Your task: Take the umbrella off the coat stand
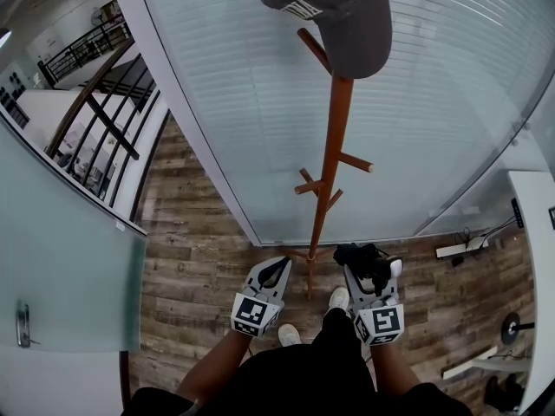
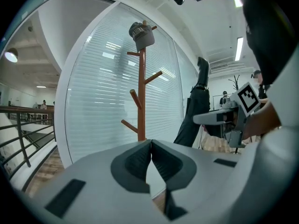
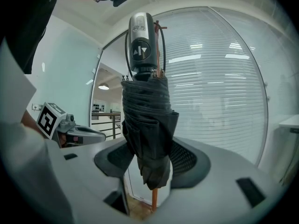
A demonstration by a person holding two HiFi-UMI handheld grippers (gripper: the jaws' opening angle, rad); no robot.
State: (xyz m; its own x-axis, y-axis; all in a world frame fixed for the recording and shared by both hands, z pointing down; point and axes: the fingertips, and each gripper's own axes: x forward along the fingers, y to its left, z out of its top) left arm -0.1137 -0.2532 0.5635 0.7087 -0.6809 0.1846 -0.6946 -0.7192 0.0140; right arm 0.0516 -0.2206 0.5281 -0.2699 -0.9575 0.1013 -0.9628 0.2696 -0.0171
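My right gripper (image 1: 371,276) (image 3: 149,158) is shut on a folded black umbrella (image 3: 147,120), held upright with its grey handle (image 3: 140,43) on top. In the head view the umbrella (image 1: 362,256) sits low, just right of the foot of the wooden coat stand (image 1: 334,137) and apart from its pegs. A dark cap (image 1: 342,16) hangs on the stand's top. My left gripper (image 1: 276,269) (image 2: 150,158) is shut with nothing in it, left of the stand's base. From the left gripper view, the umbrella (image 2: 198,104) hangs in the right gripper (image 2: 205,119), right of the stand (image 2: 141,92).
A curved glass wall with white blinds (image 1: 260,102) stands right behind the stand. A glass door with a handle (image 1: 24,326) is at the left, a railing (image 1: 95,102) beyond it. A power strip (image 1: 460,250) lies on the wooden floor at the right, near a white desk (image 1: 538,232).
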